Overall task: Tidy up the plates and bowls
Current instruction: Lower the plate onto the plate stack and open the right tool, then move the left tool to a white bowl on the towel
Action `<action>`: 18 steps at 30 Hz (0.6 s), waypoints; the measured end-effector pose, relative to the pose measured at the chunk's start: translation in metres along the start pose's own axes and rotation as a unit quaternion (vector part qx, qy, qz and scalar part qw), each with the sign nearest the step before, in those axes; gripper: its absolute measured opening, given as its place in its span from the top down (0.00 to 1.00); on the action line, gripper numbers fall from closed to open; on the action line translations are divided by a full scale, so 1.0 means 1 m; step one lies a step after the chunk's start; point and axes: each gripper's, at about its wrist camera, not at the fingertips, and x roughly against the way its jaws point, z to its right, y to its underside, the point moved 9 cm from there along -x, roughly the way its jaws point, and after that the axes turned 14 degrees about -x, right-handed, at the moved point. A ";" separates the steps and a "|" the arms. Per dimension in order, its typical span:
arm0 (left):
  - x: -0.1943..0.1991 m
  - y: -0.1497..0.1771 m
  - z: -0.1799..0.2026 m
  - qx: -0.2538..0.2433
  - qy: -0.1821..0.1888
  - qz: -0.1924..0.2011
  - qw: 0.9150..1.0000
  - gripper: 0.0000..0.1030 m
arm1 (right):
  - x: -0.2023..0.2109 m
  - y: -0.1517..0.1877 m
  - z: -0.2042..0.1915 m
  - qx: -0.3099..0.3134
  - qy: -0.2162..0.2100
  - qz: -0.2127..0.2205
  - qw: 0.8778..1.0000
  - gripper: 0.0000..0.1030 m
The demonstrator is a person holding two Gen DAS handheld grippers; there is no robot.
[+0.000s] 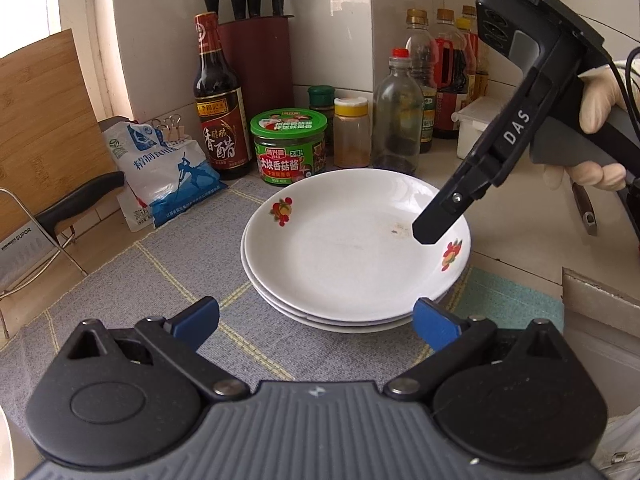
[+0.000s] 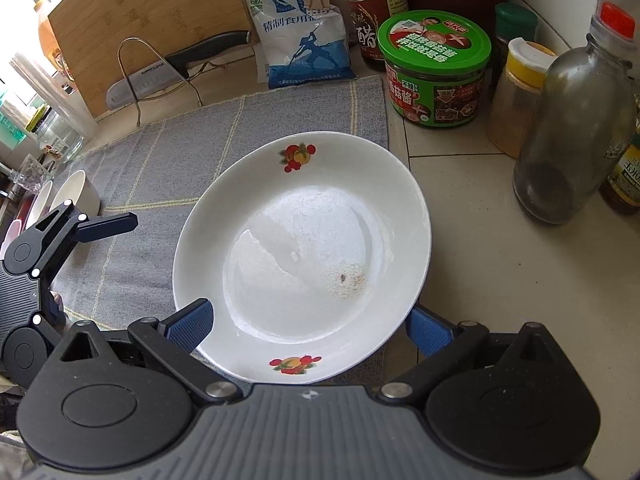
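A stack of three white plates with fruit prints (image 1: 344, 252) sits on a grey checked mat (image 1: 132, 280). My left gripper (image 1: 316, 322) is open, its blue pads either side of the stack's near edge and just short of it. My right gripper (image 1: 436, 220), held by a gloved hand (image 1: 600, 100), slants down over the top plate's right rim. In the right wrist view the top plate (image 2: 304, 240) fills the middle, with my right gripper (image 2: 310, 328) open and straddling its near rim. One left finger (image 2: 112, 222) shows at the left. White bowls (image 2: 76, 196) stand at the mat's left edge.
Behind the plates stand a green-lidded jar (image 1: 290, 144), a vinegar bottle (image 1: 218, 104), a salt bag (image 1: 168, 172), spice jars and bottles (image 1: 394, 116) and a knife block (image 1: 256, 52). A cleaver on a wire rack (image 1: 48, 232) and a cutting board (image 1: 44, 120) are at the left.
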 end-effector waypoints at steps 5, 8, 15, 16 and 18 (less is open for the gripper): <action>0.007 0.002 -0.002 0.004 -0.015 0.003 1.000 0.01 | 0.009 0.001 -0.008 0.025 0.010 0.027 0.999 0.00; 0.011 0.005 -0.005 0.011 -0.024 -0.002 1.000 0.01 | 0.015 0.002 -0.018 0.060 0.026 0.058 0.996 0.00; 0.031 0.006 -0.012 0.037 -0.057 0.005 0.998 0.01 | 0.030 0.010 -0.047 0.146 0.046 0.147 0.977 0.00; 0.034 0.006 -0.014 0.042 -0.062 0.004 0.997 0.01 | 0.032 0.011 -0.052 0.153 0.042 0.155 0.975 0.00; 0.043 0.007 -0.018 0.049 -0.078 0.005 0.996 0.01 | 0.034 0.013 -0.059 0.163 0.034 0.168 0.972 0.00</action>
